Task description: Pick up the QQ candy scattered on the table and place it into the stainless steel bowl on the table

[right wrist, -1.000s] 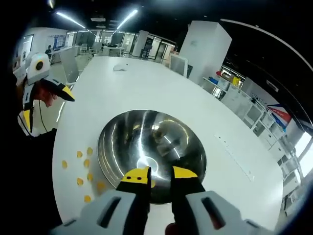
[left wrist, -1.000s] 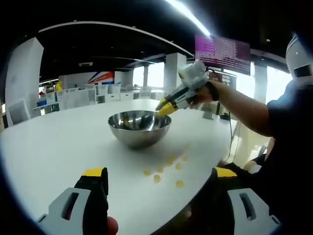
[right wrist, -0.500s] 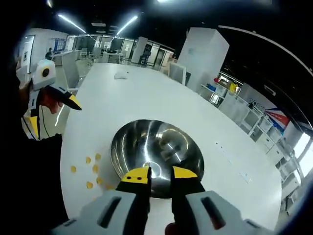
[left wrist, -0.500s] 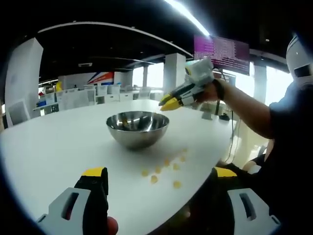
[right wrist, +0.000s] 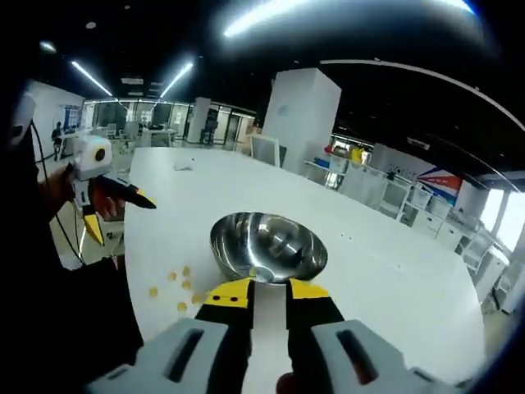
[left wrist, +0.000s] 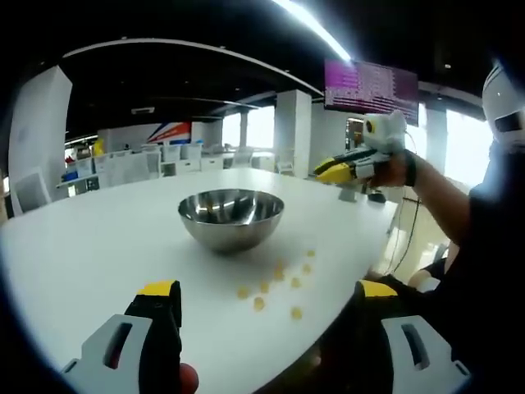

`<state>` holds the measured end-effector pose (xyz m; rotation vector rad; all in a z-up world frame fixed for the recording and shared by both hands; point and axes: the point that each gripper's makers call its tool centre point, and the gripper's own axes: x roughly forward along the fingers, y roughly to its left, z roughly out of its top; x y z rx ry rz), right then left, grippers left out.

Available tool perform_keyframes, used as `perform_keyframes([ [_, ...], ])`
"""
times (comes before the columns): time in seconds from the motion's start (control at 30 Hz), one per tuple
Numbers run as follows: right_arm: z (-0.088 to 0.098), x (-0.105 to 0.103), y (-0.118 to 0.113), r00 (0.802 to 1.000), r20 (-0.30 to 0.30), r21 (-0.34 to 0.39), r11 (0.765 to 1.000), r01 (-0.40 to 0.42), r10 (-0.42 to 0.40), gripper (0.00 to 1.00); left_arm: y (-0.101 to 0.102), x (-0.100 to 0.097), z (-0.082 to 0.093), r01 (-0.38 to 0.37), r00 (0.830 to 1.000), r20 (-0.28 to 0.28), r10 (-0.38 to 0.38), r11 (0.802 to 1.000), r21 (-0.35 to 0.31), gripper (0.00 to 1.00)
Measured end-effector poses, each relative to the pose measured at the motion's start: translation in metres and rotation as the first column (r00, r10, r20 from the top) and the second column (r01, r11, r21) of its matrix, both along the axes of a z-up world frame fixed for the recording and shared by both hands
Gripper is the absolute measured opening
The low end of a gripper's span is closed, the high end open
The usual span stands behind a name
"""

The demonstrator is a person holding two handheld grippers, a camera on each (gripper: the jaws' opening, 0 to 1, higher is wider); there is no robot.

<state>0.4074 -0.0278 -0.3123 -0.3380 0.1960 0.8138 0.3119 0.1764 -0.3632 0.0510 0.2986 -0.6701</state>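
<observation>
Yellow-tipped grey jaws of the left gripper (left wrist: 267, 295) stand wide apart at the bottom of the left gripper view, holding nothing. Between and beyond them, small yellow QQ candies (left wrist: 276, 286) lie scattered on the round white table (left wrist: 82, 246) near its edge. Just past the candies sits the round stainless steel bowl (left wrist: 231, 217), upright, with a little yellow showing inside. The right gripper (left wrist: 332, 173) hangs in the air to the right of the bowl, held by a hand (left wrist: 399, 168).

In the right gripper view, the right gripper's (right wrist: 267, 291) yellow tips stand close together with a narrow gap, empty. The bowl (right wrist: 269, 246) lies just beyond them, the candies (right wrist: 176, 286) to its left.
</observation>
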Motion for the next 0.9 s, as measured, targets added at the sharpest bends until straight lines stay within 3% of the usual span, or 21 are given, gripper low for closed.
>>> perform_keyframes([
  [0.23,-0.008,-0.026,-0.022,1.000,0.002,0.068,0.997,0.025,-0.026,0.16,-0.003,0.002,-0.002,0.002,1.000,-0.011,-0.002,1.000,0.001,0.87],
  [0.43,-0.029,-0.047,-0.029,0.999,-0.033,0.101,0.995,0.010,-0.007,0.16,-0.003,0.004,0.001,-0.007,1.000,-0.021,0.007,1.000,-0.001,0.87],
  [0.6,-0.043,-0.046,-0.034,0.997,-0.076,0.103,0.994,0.035,-0.027,0.16,-0.004,0.005,0.002,-0.009,1.000,-0.019,0.010,1.000,0.009,0.87],
  [0.9,-0.047,-0.049,-0.027,0.996,-0.092,0.070,0.998,0.002,0.005,0.16,-0.007,0.004,0.000,-0.008,1.000,-0.028,0.009,1.000,0.017,0.87],
])
